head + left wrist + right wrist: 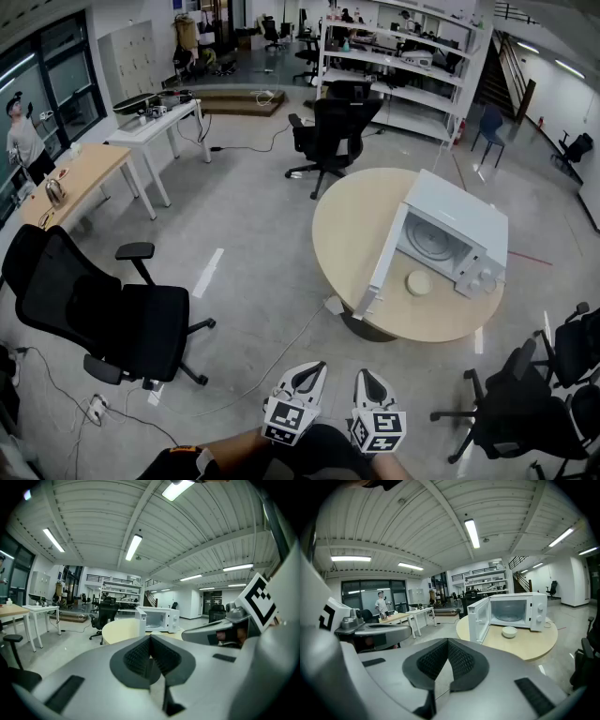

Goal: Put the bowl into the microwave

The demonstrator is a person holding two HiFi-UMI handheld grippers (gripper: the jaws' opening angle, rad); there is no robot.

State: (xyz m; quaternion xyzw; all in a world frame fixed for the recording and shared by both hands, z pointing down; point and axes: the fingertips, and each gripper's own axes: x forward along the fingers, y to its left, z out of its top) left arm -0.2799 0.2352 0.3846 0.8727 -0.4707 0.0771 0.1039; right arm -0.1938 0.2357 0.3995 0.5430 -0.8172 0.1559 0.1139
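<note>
White bowl [419,283] on the round table [352,234], just before the open microwave [469,220]

At centre right the microwave [457,220] cavity gapes, its door [386,264] swung left. Bare floor [272,309] at lower centre reaches the table [352,220]; chairs [511,408] crowd lower right.

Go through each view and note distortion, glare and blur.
Head view: heavy fisheye bends the room around the table; light even, shadows soft. Left gripper view: ceiling lamps blown out, corners dark. Right gripper view: same vignette, bowl is sharp.
</note>
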